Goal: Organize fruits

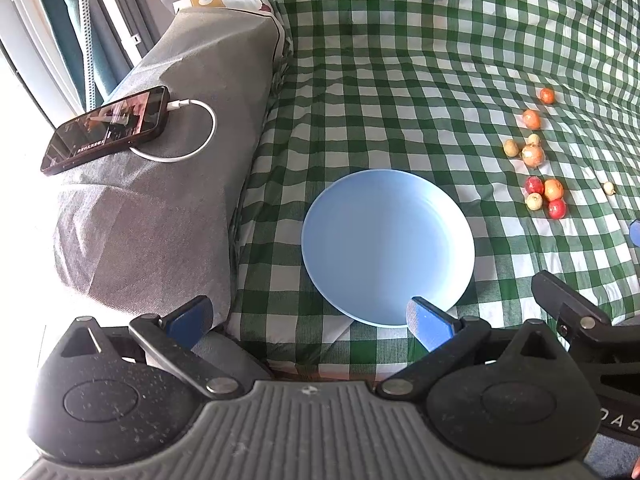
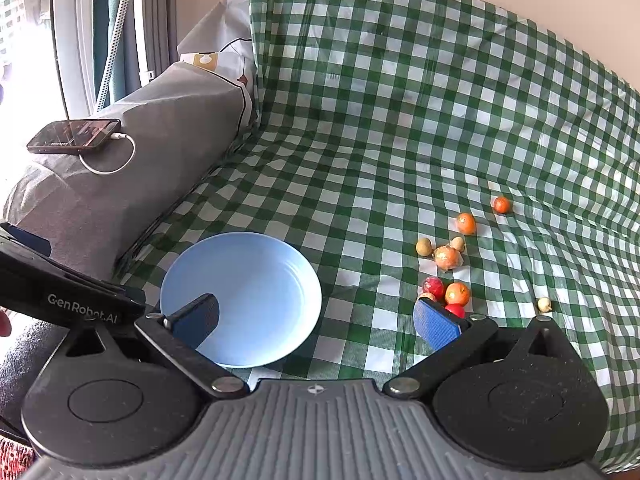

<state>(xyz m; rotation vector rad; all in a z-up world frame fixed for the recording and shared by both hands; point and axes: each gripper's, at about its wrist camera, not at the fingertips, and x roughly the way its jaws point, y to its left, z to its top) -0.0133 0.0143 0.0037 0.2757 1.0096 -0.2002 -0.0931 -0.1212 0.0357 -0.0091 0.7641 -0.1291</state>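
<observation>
So both claws are spread wide with nothing in them: left claw (image 1: 312, 320), right claw (image 2: 316, 318). Blue plate (image 2: 256, 280) sits bare on the checkered cloth (image 2: 400, 120), fruits (image 2: 448, 258) scattered well to its right.

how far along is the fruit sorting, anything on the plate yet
Nothing looks done: the blue plate is bare. In hand: nothing, since the left claw and right claw are both open and empty. Left to do: all the small fruits lie scattered on the checked cloth to the right of the plate, including one pale stray farther off.
</observation>
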